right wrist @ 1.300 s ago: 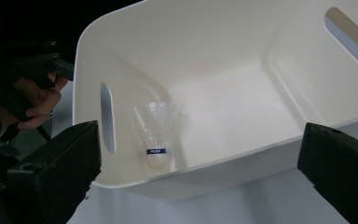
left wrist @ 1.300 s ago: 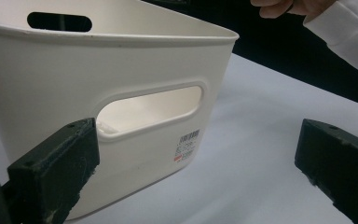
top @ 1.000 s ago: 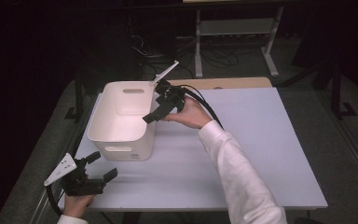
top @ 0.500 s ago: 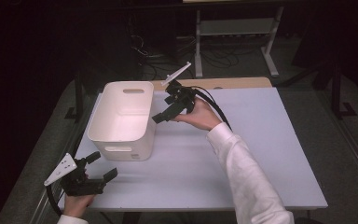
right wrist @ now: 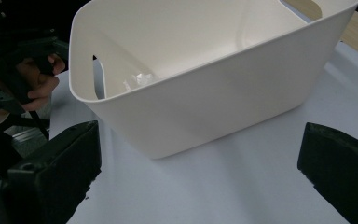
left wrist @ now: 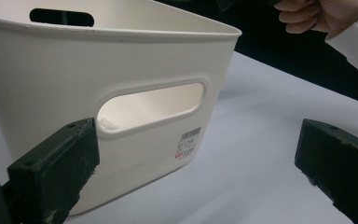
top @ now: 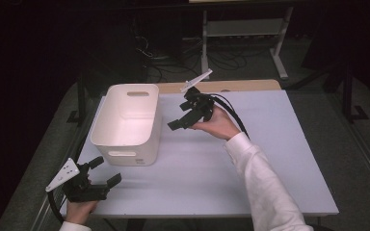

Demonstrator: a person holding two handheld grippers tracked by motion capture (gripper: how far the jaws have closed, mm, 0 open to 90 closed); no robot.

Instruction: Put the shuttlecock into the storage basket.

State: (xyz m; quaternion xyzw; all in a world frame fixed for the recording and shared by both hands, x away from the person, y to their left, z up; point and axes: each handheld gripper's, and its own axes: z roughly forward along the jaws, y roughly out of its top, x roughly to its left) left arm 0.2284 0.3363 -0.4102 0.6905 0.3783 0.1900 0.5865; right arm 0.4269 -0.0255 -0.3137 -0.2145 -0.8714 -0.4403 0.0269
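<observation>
Bin [left wrist: 121, 93] label in left gripper view

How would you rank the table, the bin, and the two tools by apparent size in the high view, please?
1. Table
2. Bin
3. Right tool and left tool: they look about alike, and the left one sits nearer the camera, so I would not rank them.

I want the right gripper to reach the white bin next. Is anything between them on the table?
Nothing visible. The right gripper is held open just to the right of the white bin, its fingers pointing at the bin's side wall, with bare table between them. The left gripper is at the table's near left edge, out of that path.
</observation>
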